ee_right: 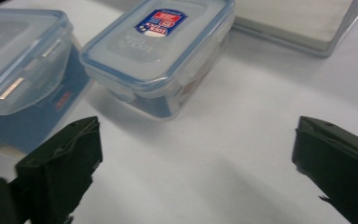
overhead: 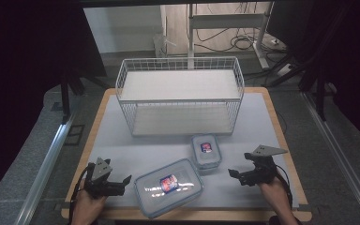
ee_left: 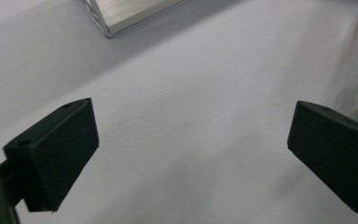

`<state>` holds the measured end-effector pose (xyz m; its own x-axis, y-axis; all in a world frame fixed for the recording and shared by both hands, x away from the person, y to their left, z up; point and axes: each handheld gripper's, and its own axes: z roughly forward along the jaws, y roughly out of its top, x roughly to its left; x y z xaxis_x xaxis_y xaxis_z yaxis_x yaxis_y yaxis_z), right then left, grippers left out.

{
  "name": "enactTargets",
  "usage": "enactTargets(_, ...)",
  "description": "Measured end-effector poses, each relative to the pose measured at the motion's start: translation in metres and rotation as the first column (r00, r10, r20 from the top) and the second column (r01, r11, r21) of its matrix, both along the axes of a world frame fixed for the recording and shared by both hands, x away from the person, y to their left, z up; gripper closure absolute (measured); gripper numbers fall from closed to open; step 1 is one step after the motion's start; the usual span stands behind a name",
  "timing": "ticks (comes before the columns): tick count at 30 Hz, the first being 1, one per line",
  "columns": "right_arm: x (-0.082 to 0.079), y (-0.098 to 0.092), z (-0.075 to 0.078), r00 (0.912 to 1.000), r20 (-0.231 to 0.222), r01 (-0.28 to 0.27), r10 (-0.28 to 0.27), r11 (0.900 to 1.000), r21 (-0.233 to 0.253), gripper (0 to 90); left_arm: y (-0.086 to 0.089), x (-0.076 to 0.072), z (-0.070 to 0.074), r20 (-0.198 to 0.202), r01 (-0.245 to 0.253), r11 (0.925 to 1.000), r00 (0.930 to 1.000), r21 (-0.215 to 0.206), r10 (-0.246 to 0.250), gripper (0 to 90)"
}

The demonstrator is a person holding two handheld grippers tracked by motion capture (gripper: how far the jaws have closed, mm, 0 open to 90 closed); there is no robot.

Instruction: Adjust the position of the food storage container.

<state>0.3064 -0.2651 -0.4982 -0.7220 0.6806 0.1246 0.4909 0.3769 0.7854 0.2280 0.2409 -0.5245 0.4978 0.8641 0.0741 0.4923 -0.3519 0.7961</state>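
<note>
Left claw: the left claw (overhead: 127, 180) is hovering near the surface's front-left corner, held in a hand (overhead: 85, 206); its jaws are standing wide apart, gripping nothing. In the left gripper view the left claw (ee_left: 191, 140) is looking down at bare white surface between the jaws.

Right claw: the right claw (overhead: 233, 174) is hovering near the front-right corner, held in the other hand (overhead: 274, 190); its jaws are also standing wide apart and empty. In the right gripper view the right claw (ee_right: 196, 144) is pointing toward both boxes, apart from them.

Large box: the large box (overhead: 168, 186) is lying near the front edge, between the two claws, with its clear blue-rimmed lid on and a label on top. It is sitting turned at a slant to the front edge. The left claw is just beside its left end, not touching. In the right gripper view the large box (ee_right: 21, 65) is showing at the left.

Small box: the small box (overhead: 206, 151) is sitting just behind the large box's right end, lid on, label up. In the right gripper view the small box (ee_right: 158, 51) is standing just beside the large one; whether they are touching I cannot tell.

Rack: a white wire rack (overhead: 180, 96) with two shelves is standing along the back edge, well apart from both claws.

Surface: the surface (overhead: 117, 140) is carrying a white mat inside a wooden rim.
</note>
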Motion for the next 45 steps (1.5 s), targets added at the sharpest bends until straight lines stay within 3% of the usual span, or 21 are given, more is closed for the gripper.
enactTargets(3, -0.001, 0.003, -0.001, 0.9998, 0.018, -0.010, 0.010, 1.000, -0.024, 0.0, 0.001, 0.000, -0.001, -0.002, 0.003, 1.0000, 1.0000, -0.006, -0.003, 1.6)
enactTargets(4, -0.001, 0.003, -0.002, 0.9997, 0.022, -0.011, 0.012, 1.000, -0.025, 0.0, 0.004, 0.000, -0.001, -0.004, 0.001, 0.9989, 1.0000, -0.048, -0.002, 1.4)
enactTargets(7, -0.001, 0.004, -0.004, 0.9994, 0.032, -0.012, 0.013, 0.999, -0.030, 0.0, 0.006, 0.001, -0.005, -0.038, 0.029, 0.9954, 0.9987, -0.092, -0.033, 1.8)
enactTargets(11, 0.000, 0.006, -0.005, 0.9994, 0.030, -0.013, 0.014, 0.999, -0.052, 0.0, 0.005, 0.001, -0.006, -0.051, 0.041, 0.9970, 0.9977, -0.066, -0.044, 2.9)
enactTargets(14, 0.001, 0.005, -0.006, 0.9998, 0.014, -0.014, 0.014, 0.999, -0.043, 0.0, 0.003, 0.000, -0.004, -0.042, 0.062, 0.9948, 0.9969, -0.080, -0.066, 3.6)
enactTargets(17, 0.002, 0.005, -0.006, 0.9999, -0.006, -0.013, 0.013, 0.999, -0.030, 0.0, 0.000, -0.001, -0.004, -0.038, 0.071, 0.9959, 0.9966, -0.055, -0.073, 3.5)
enactTargets(22, 0.003, 0.008, -0.004, 0.9998, -0.018, 0.010, -0.010, 1.000, 0.006, 0.0, 0.003, -0.001, -0.003, -0.044, 0.060, 0.9948, 0.9970, -0.082, -0.063, 3.5)
enactTargets(31, 0.008, 0.019, -0.003, 0.9971, -0.013, 0.075, -0.075, 0.997, -0.017, 0.0, 0.009, -0.003, 0.001, -0.020, 0.031, 0.9921, 0.9992, -0.122, -0.034, 4.0)
enactTargets(35, 0.011, 0.024, 0.005, 0.9984, 0.000, 0.057, -0.057, 0.998, -0.019, 0.0, 0.008, -0.003, 0.001, -0.028, 0.030, 0.9925, 0.9990, -0.119, -0.034, 4.3)
enactTargets(41, 0.013, 0.031, 0.015, 0.9986, 0.023, 0.049, -0.049, 0.998, -0.040, 11.8, 0.006, -0.003, 0.000, -0.033, 0.033, 0.9948, 0.9988, -0.097, -0.036, 4.5)
enactTargets(42, 0.014, 0.035, 0.020, 0.9989, 0.012, 0.045, -0.044, 0.998, -0.039, 20.6, 0.006, -0.002, -0.001, -0.037, 0.033, 0.9947, 0.9987, -0.097, -0.037, 4.5)
enactTargets(44, 0.016, 0.038, 0.023, 0.9993, 0.003, 0.038, -0.037, 0.998, -0.049, 29.8, 0.006, -0.002, -0.001, -0.040, 0.032, 0.9951, 0.9986, -0.093, -0.036, 4.6)
enactTargets(45, 0.016, 0.038, 0.023, 0.9993, 0.003, 0.038, -0.037, 0.998, -0.049, 29.8, 0.006, -0.002, -0.001, -0.040, 0.032, 0.9951, 0.9986, -0.093, -0.036, 4.7)
